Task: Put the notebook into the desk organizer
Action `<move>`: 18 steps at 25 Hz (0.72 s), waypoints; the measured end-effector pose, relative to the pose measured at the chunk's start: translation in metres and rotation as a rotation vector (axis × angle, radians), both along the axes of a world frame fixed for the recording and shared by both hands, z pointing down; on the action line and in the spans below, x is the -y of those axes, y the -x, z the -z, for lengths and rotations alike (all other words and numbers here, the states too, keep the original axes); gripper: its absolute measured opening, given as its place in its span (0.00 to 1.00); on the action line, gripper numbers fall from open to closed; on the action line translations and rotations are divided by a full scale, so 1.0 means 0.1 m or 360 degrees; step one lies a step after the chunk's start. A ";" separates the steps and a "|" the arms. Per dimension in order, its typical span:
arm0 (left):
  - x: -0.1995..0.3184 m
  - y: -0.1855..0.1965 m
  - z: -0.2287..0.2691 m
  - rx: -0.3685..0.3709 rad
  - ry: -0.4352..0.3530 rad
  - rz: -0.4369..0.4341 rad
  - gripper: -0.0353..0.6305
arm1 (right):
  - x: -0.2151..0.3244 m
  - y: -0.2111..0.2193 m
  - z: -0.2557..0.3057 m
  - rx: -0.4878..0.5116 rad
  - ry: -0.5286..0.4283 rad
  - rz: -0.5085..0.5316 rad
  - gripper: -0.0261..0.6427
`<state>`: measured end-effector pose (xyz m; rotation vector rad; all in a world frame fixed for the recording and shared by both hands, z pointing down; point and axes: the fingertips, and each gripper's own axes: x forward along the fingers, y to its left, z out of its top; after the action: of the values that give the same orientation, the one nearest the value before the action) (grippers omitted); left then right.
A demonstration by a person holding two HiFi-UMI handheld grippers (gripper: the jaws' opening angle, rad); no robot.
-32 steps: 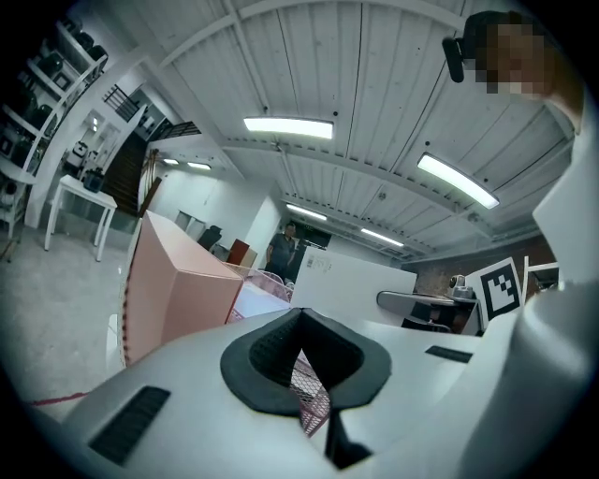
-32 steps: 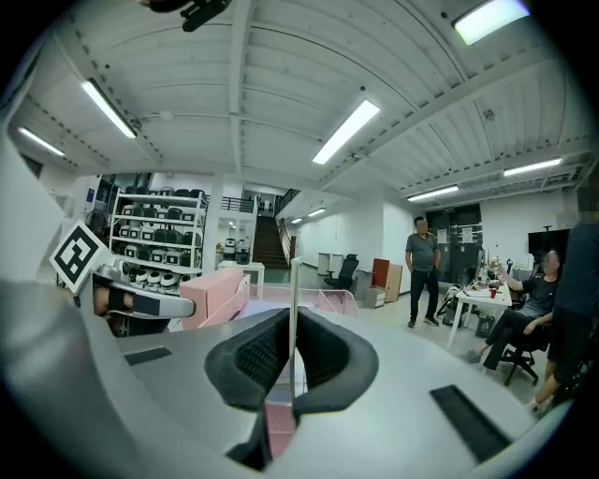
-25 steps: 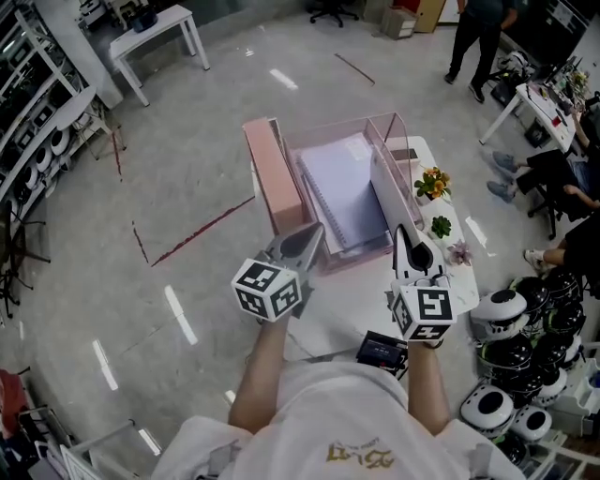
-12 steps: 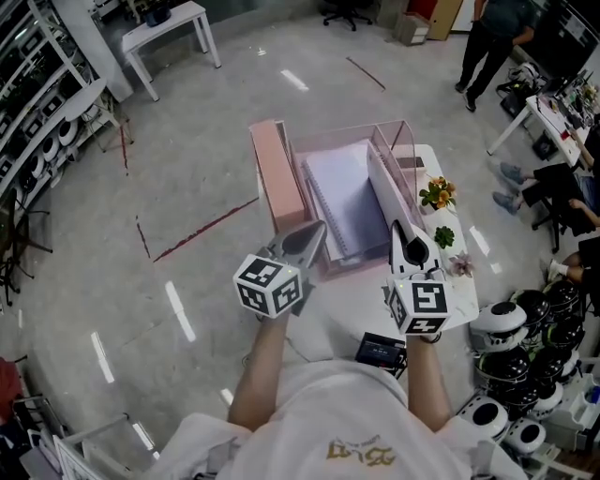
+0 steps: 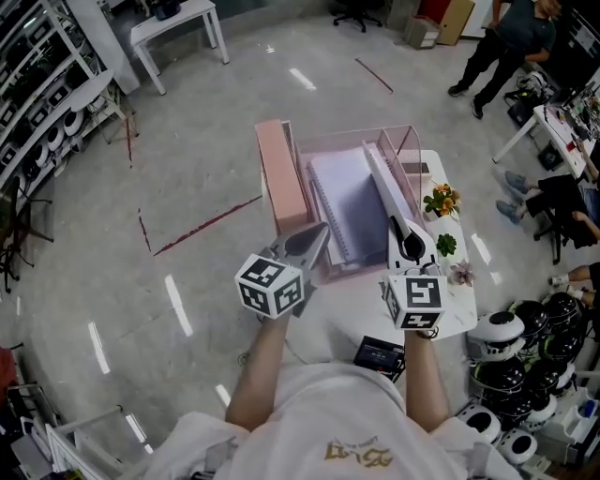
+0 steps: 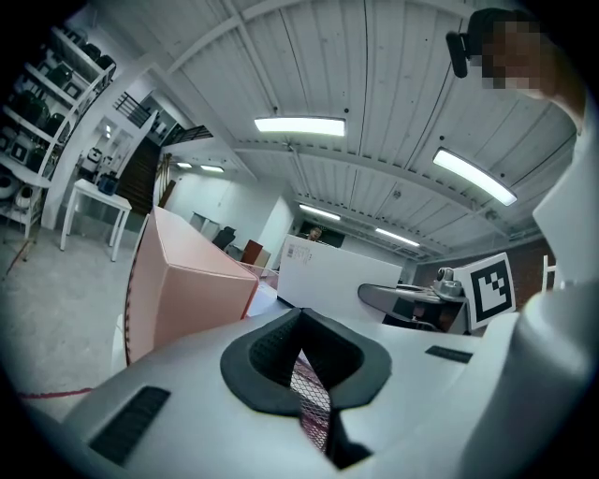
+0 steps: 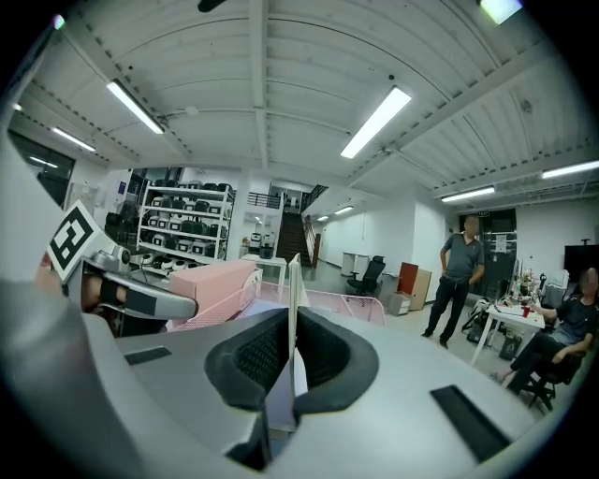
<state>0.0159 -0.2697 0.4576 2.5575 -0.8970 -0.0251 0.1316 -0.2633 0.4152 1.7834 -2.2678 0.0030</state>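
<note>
A pink mesh desk organizer (image 5: 405, 133) stands on a small white table (image 5: 349, 319), with a solid pink box (image 5: 281, 178) on its left side. A spiral notebook (image 5: 345, 195) leans inside it. My right gripper (image 5: 410, 246) is shut on the near edge of a thin white notebook (image 5: 382, 187), which stands on edge over the organizer's right part. The right gripper view shows that notebook (image 7: 292, 299) pinched between the pads. My left gripper (image 5: 314, 234) is at the organizer's front wall, and pink mesh (image 6: 309, 393) shows between its shut jaws.
Small potted plants (image 5: 438, 201) stand along the table's right edge. A black device (image 5: 379, 352) lies at the near edge. White helmets (image 5: 511, 352) are piled on the floor to the right. A person (image 5: 497, 42) stands far right; a white table (image 5: 173, 23) is far left.
The white notebook in my right gripper has turned more upright and now shows nearly edge-on over the organizer. Both grippers have hardly moved.
</note>
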 end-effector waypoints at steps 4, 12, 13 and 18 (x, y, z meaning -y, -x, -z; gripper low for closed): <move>-0.01 0.02 -0.01 0.0002 0.0000 0.0012 0.08 | 0.07 0.04 -0.03 -0.0035 0.0008 0.0029 0.07; 0.00 0.11 -0.03 0.0016 0.0005 0.0067 0.08 | 0.23 0.10 -0.09 -0.0053 0.0038 0.0095 0.08; 0.01 0.12 -0.03 0.0016 0.0007 0.0075 0.08 | 0.25 0.11 -0.11 -0.0056 0.0041 0.0101 0.08; 0.01 0.19 -0.04 0.0019 0.0020 0.0107 0.08 | 0.36 0.15 -0.16 -0.0061 0.0076 0.0155 0.09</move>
<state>-0.0032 -0.2704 0.4617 2.5176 -0.9843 -0.0246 0.1164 -0.2988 0.4315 1.6339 -2.3054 0.0047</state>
